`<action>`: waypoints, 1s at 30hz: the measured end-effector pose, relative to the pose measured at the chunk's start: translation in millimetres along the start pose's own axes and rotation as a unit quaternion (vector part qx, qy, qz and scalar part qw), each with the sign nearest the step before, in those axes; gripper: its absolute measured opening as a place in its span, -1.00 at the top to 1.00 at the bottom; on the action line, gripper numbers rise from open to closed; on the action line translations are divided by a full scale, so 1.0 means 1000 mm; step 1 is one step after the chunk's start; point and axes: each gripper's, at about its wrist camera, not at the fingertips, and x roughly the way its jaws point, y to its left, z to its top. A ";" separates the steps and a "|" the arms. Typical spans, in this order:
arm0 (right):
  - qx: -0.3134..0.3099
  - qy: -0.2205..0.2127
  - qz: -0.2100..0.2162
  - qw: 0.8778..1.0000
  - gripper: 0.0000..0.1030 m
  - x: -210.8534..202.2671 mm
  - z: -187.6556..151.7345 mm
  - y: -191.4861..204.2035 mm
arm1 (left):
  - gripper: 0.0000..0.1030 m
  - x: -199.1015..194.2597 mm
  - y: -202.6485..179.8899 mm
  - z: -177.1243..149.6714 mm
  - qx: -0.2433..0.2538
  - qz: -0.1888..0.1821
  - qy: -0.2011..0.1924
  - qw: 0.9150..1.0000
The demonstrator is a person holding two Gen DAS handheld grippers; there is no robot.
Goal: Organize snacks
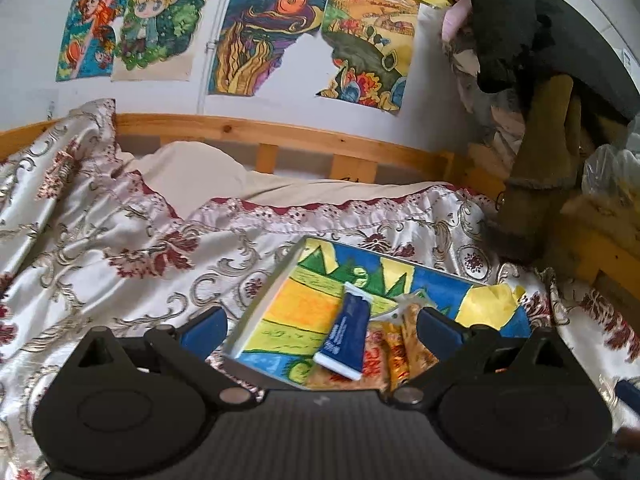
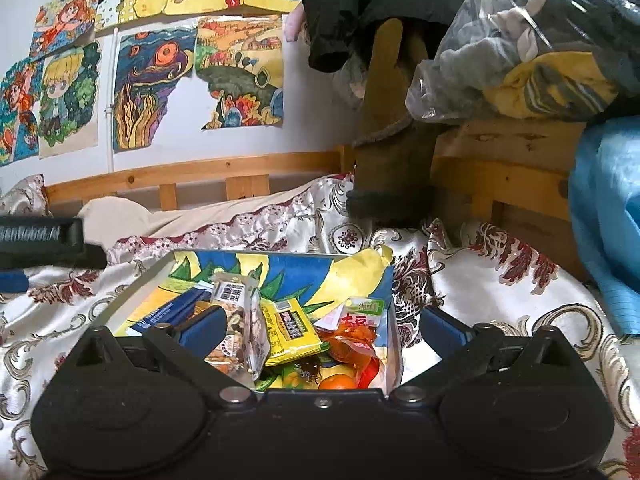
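Left wrist view: left hand-held gripper point(image 1: 322, 326), jaws spread wide, nothing between them, held above a bed covered by a floral bedspread point(image 1: 120, 248). A shallow box point(image 1: 264, 300) lined with a painted sheet lies on the bedspread at 5 o'clock in the view. A dark blue packet point(image 1: 348, 334) lies tilted inside it, between the finger lines; orange and yellow wrappers point(image 1: 394, 350) lie just beside it at its 3 o'clock, partly behind the right-hand finger. A wooden bed rail point(image 1: 280, 136) runs across at 12 o'clock, with children's drawings point(image 1: 256, 36) on the wall above. Right wrist view: right hand-held gripper point(image 2: 322, 326), jaws likewise wide apart and empty, poised over the same box point(image 2: 390, 320). Contents: dark blue packet point(image 2: 164, 314) at 9 o'clock, clear nut packet point(image 2: 240, 320) standing upright at centre, yellow sachet point(image 2: 290, 332) touching it at 3 o'clock, red-orange wrapped snacks point(image 2: 356, 344) at 4 o'clock, a mandarin point(image 2: 337, 382) at 6 o'clock. The other gripper's body enters at 9 o'clock. Bagged clothing point(image 2: 520, 40) sits at 1 o'clock.
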 end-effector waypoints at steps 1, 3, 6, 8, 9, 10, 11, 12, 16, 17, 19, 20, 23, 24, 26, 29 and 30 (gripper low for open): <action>0.001 -0.002 0.001 1.000 -0.99 -0.003 0.001 0.000 | -0.99 -0.003 0.002 -0.002 0.004 0.005 -0.001 1.000; 0.001 -0.007 0.004 1.000 -0.99 -0.011 0.002 0.000 | -0.99 -0.012 0.005 -0.005 0.009 0.014 -0.005 1.000; 0.004 -0.017 0.010 1.000 -0.99 -0.024 0.004 0.001 | -0.99 -0.027 0.010 -0.010 0.002 0.019 -0.013 1.000; 0.004 -0.021 0.013 1.000 -0.99 -0.032 0.004 0.001 | -0.99 -0.037 0.015 -0.013 -0.006 0.018 -0.015 1.000; 0.005 -0.023 0.014 1.000 -0.99 -0.037 0.004 0.001 | -0.99 -0.042 0.018 -0.016 -0.010 0.018 -0.015 1.000; 0.006 -0.024 0.014 1.000 -0.99 -0.042 0.004 0.001 | -0.99 -0.047 0.020 -0.018 -0.013 0.017 -0.015 1.000; 0.007 -0.025 0.015 1.000 -0.99 -0.046 0.004 0.001 | -0.99 -0.053 0.023 -0.020 -0.015 0.016 -0.017 1.000; 0.009 -0.027 0.017 0.999 -0.99 -0.051 0.003 0.001 | -0.99 -0.057 0.025 -0.023 -0.015 0.014 -0.019 1.000; 0.020 -0.038 0.025 0.999 -0.99 -0.074 0.004 0.000 | -0.99 -0.077 0.035 -0.036 -0.015 0.016 -0.022 1.000; 0.024 -0.040 0.026 0.999 -0.99 -0.079 0.004 0.000 | -0.99 -0.082 0.038 -0.038 -0.015 0.017 -0.023 0.999; 0.030 -0.043 0.028 0.998 -0.99 -0.089 0.004 0.000 | -0.99 -0.093 0.044 -0.043 -0.019 0.020 -0.025 0.999; 0.030 -0.045 0.029 0.998 -0.99 -0.096 0.002 0.001 | -0.99 -0.097 0.048 -0.044 -0.023 0.020 -0.027 0.999; 0.028 -0.046 0.045 0.998 -0.99 -0.111 -0.002 0.003 | -0.99 -0.110 0.056 -0.048 -0.027 0.023 -0.024 0.999; 0.031 -0.047 0.050 0.997 -0.99 -0.116 -0.002 0.003 | -0.99 -0.115 0.058 -0.049 -0.028 0.020 -0.023 0.999; 0.037 -0.051 0.059 0.996 -0.99 -0.127 -0.004 0.004 | -0.99 -0.125 0.063 -0.053 -0.027 0.015 -0.020 0.999; 0.041 -0.059 0.064 0.995 -0.99 -0.141 -0.005 0.006 | -0.99 -0.140 0.069 -0.059 -0.027 0.012 -0.021 0.999; 0.040 -0.062 0.066 0.995 -0.99 -0.144 -0.006 0.007 | -0.99 -0.144 0.071 -0.061 -0.029 0.010 -0.022 0.999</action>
